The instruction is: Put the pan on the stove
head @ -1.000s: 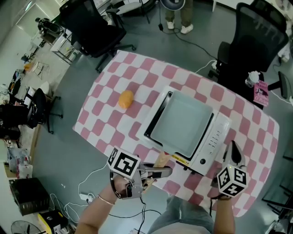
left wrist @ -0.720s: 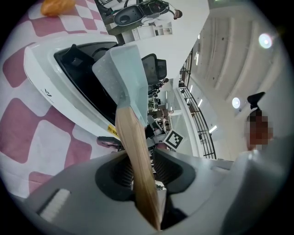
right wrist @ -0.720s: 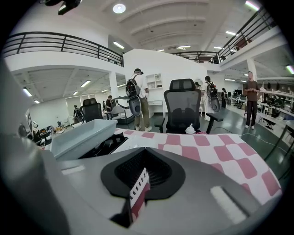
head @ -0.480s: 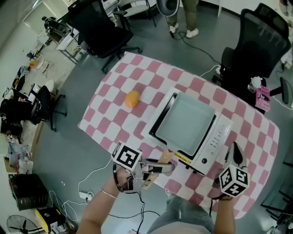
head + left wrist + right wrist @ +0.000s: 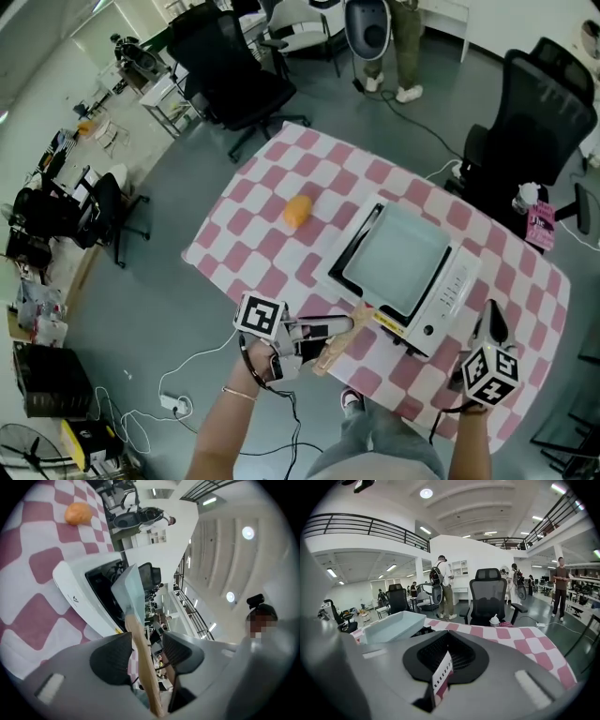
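Pan (image 5: 394,255) on stove (image 5: 448,298) (handle (image 5: 336,347) seemingly free)

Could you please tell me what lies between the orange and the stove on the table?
Nothing stands there: in the head view, only bare pink-and-white checked tablecloth lies between the orange and the stove.

1 pan (image 5: 396,261), 1 stove (image 5: 448,295), 1 orange obj (image 5: 298,211), 1 checked table (image 5: 246,253), 2 tongs: L tongs (image 5: 334,328), R tongs (image 5: 492,321).

Nothing legible anywhere; the yellow label (image 5: 387,319) on the stove (image 5: 448,286) front is too small to read; print on the pink tag (image 5: 541,225) hanging at the black chair (image 5: 525,112) is blurred; the left cube (image 5: 260,317) and right cube (image 5: 492,371) carry only square markers, no letters.
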### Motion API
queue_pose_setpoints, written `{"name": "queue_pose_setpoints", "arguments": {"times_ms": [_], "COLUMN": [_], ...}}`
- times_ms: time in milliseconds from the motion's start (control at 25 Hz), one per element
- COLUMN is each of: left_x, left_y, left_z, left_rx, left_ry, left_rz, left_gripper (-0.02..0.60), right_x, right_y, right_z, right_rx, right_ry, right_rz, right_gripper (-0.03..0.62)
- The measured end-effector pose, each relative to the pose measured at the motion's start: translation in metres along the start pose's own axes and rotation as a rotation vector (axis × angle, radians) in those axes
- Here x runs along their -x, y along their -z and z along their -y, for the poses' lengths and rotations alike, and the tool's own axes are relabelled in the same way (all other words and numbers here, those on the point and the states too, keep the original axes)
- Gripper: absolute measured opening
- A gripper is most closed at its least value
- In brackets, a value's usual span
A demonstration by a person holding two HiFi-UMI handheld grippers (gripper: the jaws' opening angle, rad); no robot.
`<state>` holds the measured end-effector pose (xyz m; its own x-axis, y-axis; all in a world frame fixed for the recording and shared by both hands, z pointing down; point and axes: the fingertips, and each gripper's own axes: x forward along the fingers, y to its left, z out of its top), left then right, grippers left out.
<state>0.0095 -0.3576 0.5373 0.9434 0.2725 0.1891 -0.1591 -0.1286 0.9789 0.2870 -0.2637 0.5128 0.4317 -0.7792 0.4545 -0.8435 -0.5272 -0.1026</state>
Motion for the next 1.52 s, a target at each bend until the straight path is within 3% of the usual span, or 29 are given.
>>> {"name": "queue_pose_setpoints", "arguments": {"times_ms": [80, 160, 280, 560, 720, 840, 920, 1040, 1520], "left_x": [0.017, 0.031, 0.053, 0.097, 0.118, 0.131, 0.139, 0.149, 0.161], "left_y": [-0.008, -0.017, -0.024, -0.026, -0.009, 0.007, 0.018, 0.030, 0.044], "left_z": [0.005, 0.014, 0.029, 0.094, 0.118, 0.126, 0.130, 0.137, 0.142], "left_rx": [-0.087, -0.220, -0.366, -0.688, -0.859, -0.968, -1.006, -1.033, -0.969], "left_ry": [-0.023, -0.053, -0.150, -0.318, -0.519, -0.684, -0.762, -0.828, -0.875], "left_rz": [0.073, 0.137, 0.255, 0.664, 0.887, 0.985, 1.036, 1.093, 1.111], "left_gripper": [0.204, 0.202, 0.187, 0.149, 0.144, 0.128, 0.101, 0.003, -0.003], "right_x": [0.008, 0.015, 0.030, 0.066, 0.088, 0.101, 0.109, 0.120, 0.146], "right_y": [-0.005, -0.010, -0.016, -0.046, -0.059, -0.065, -0.067, -0.071, -0.076], "right_z": [-0.005, -0.012, -0.026, -0.064, -0.077, -0.077, -0.072, -0.060, -0.034], "right_rx": [0.002, 0.008, 0.024, 0.043, 0.066, 0.081, 0.080, 0.072, 0.045], "right_ry": [-0.005, -0.019, -0.045, -0.125, -0.170, -0.186, -0.185, -0.169, -0.149], "right_rz": [0.015, 0.029, 0.046, 0.144, 0.199, 0.233, 0.250, 0.266, 0.303], "right_gripper": [0.009, 0.011, 0.011, 0.010, 0.009, 0.011, 0.009, 0.010, 0.011]}}
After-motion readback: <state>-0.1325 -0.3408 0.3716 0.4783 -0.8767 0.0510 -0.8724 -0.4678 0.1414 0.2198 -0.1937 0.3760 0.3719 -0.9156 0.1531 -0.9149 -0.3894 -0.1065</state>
